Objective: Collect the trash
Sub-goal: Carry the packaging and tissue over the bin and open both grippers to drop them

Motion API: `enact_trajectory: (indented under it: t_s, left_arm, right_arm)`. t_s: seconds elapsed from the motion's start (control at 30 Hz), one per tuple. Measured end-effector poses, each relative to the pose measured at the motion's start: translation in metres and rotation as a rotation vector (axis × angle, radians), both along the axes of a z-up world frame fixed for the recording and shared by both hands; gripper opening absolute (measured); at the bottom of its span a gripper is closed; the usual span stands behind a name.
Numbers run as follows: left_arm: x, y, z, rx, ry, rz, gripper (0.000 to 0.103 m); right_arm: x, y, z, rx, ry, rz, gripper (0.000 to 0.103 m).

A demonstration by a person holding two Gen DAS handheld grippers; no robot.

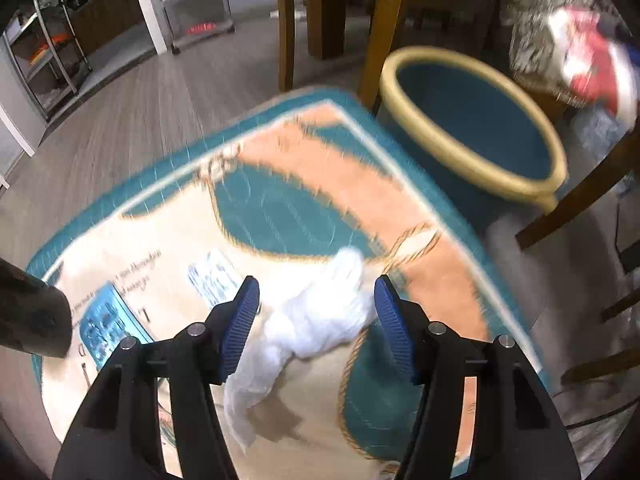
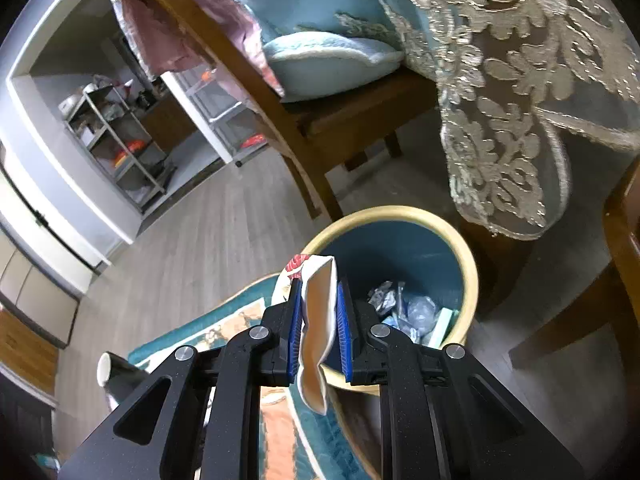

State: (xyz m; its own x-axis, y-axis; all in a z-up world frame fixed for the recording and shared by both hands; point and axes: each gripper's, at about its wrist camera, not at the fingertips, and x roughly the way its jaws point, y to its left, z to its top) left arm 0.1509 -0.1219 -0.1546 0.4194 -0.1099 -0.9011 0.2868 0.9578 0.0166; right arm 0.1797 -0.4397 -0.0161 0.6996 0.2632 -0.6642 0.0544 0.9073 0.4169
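**Trash Collection: Wrapper at the Bin, Tissue Awaiting Pickup**

The right hand-held gripper (image 2: 318, 330) is clamped narrow on a flattened wrapper (image 2: 316, 320), white inside with red print at its top edge. In the right wrist view the wrapper stands at the lower centre, directly in front of the trash bin (image 2: 472, 280). The bin has a cream rim and a teal interior. It already contains crumpled foil and plastic.

The left hand-held gripper (image 1: 316, 328) has its jaws wide apart and holds nothing. A crumpled white tissue (image 1: 320, 320) shows between the blue pads (image 1: 240, 320) at the lower centre of the left wrist view, above the patterned rug (image 1: 280, 208). Motion blur prevents telling whether the tissue rests on the rug or is falling.

Step in hand, as judged: deposit of the wrapper. The next move calls for carrying the wrapper over the bin opening, then parting the jaws. The tissue then requires a closing grasp.
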Motion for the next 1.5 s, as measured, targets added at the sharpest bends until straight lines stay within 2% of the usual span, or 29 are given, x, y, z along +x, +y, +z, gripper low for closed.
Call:
enact_trajectory:
  t_s: [0.1, 0.17, 0.23, 0.33, 0.53, 0.7, 0.83, 0.93, 1.07, 1.13, 1.17, 1.2, 1.33, 1.5]
  left_arm:
    - [0.000, 0.003, -0.015, 0.010, 0.045, -0.015, 0.058]
    - [-0.001, 0.004, -0.018, 0.014, 0.057, -0.024, 0.042]
    - [-0.001, 0.007, -0.015, -0.001, 0.058, -0.026, 0.037]
    - [-0.001, 0.010, -0.004, -0.030, 0.041, -0.015, 0.036]
    - [-0.002, -0.010, 0.051, -0.061, -0.105, -0.054, 0.036]
    - [0.009, -0.039, 0.092, -0.163, -0.177, -0.085, 0.036]
    - [0.032, -0.071, 0.107, -0.252, -0.166, -0.112, 0.037]
    - [0.047, -0.091, 0.104, -0.304, -0.134, -0.118, 0.037]
    - [0.066, -0.116, 0.099, -0.308, -0.123, -0.121, 0.037]
    - [0.075, -0.122, 0.099, -0.321, -0.132, -0.110, 0.045]
    - [0.079, -0.124, 0.099, -0.330, -0.133, -0.099, 0.050]
    - [0.083, -0.124, 0.098, -0.329, -0.132, -0.088, 0.060]
    - [0.085, -0.125, 0.103, -0.308, -0.139, -0.098, 0.069]
    - [0.073, -0.119, 0.112, -0.275, -0.170, -0.105, 0.069]
  right_arm:
    - [0.003, 0.004, 0.000, -0.002, 0.004, 0.004, 0.017]
    - [0.005, 0.006, -0.001, 0.001, 0.008, 0.004, 0.017]
    - [0.005, 0.007, -0.002, 0.003, 0.009, 0.005, 0.017]
    - [0.005, 0.009, 0.000, 0.006, 0.006, 0.006, 0.017]
    - [0.006, 0.000, 0.002, -0.019, -0.002, -0.026, 0.017]
    - [0.015, -0.010, -0.006, -0.073, 0.015, -0.053, 0.017]
    - [0.025, -0.023, -0.017, -0.093, 0.026, -0.072, 0.017]
    - [0.031, -0.036, -0.028, -0.062, 0.049, -0.097, 0.018]
    - [0.037, -0.041, -0.037, -0.049, 0.058, -0.108, 0.018]
    - [0.039, -0.044, -0.040, -0.024, 0.058, -0.112, 0.019]
    - [0.040, -0.045, -0.040, -0.012, 0.058, -0.119, 0.022]
    - [0.041, -0.046, -0.040, 0.003, 0.055, -0.123, 0.029]
    - [0.040, -0.049, -0.035, 0.016, 0.044, -0.129, 0.037]
    - [0.039, -0.048, -0.035, 0.024, 0.053, -0.132, 0.042]
